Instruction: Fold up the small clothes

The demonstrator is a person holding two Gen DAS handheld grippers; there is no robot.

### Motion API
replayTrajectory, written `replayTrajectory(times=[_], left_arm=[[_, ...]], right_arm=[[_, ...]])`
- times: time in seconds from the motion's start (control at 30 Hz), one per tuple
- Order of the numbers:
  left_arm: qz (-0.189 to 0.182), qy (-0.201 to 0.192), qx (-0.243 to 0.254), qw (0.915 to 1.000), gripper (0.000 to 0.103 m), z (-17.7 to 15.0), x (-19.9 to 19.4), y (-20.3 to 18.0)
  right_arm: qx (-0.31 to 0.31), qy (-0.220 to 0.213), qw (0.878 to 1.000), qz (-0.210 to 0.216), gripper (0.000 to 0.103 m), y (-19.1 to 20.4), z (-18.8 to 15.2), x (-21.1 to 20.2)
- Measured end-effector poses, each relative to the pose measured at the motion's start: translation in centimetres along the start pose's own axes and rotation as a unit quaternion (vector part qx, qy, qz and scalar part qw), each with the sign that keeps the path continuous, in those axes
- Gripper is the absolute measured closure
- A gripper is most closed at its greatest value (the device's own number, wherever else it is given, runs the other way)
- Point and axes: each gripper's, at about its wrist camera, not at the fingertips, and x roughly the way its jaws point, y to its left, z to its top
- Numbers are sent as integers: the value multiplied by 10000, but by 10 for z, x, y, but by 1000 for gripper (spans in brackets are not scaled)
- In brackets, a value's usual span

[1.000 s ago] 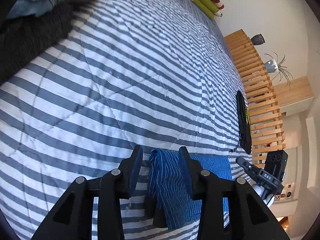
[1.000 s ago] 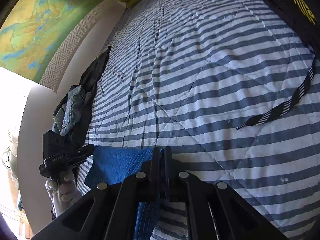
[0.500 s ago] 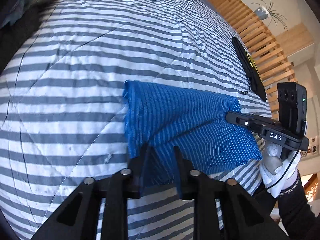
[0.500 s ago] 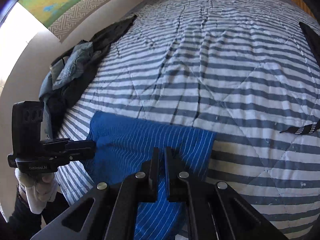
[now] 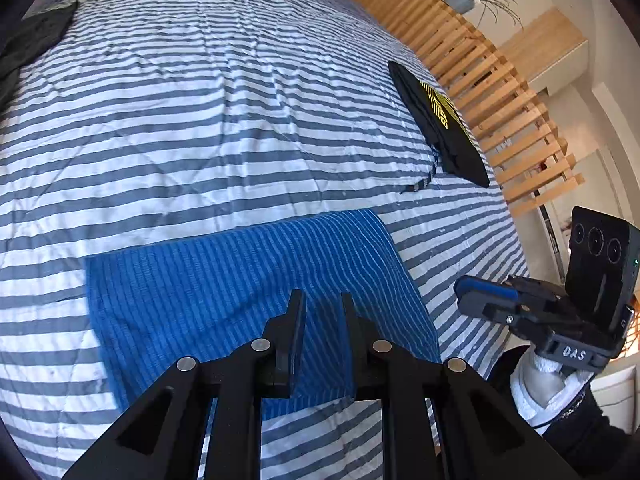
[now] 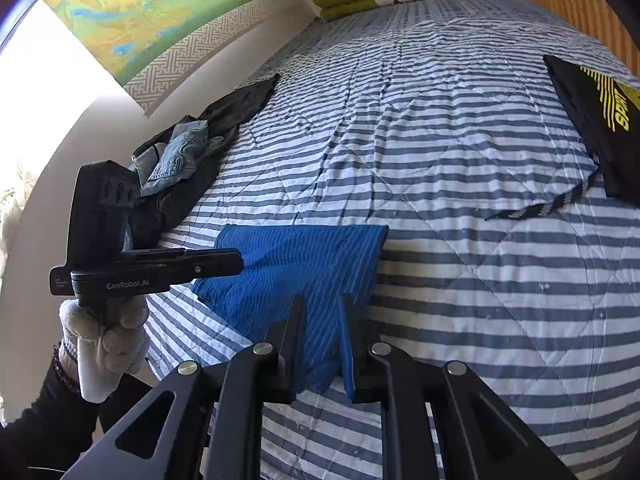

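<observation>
Striped grey-and-white quilt [image 5: 200, 128] covers the bed, and a folded blue cloth [image 5: 240, 280] lies flat on it near the foot edge. Above the cloth's near edge hangs the left gripper [image 5: 322, 316], its jaws parted and holding nothing. Off the cloth's right corner is the right gripper [image 6: 322, 320], also spread apart and empty. A black garment [image 6: 592, 120] lies well to the cloth's right, and a heap of dark clothes [image 6: 188, 152] to its left.
</observation>
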Motion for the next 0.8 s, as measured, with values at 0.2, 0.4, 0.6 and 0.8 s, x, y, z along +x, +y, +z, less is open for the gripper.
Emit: replayTrajectory(times=[0.2,0.4,0.6,0.8], left_arm=[[127,385,-293,9987,86,2,42,14],[-2,-116,-338,9994,78,-14,0,23],[406,-244,-463,9978,76,-46,-35,51],[198,-206,-959,9950,77,-71,-47,90]], right_arm=[[-337,335,9989,-4,89,12,-12,33],[-434,1124,9922,-312,89,-3,-41,55],[-379,267,9989,-24,89,7,-1,13],[-550,699,9956,-286,89,12,17,69]])
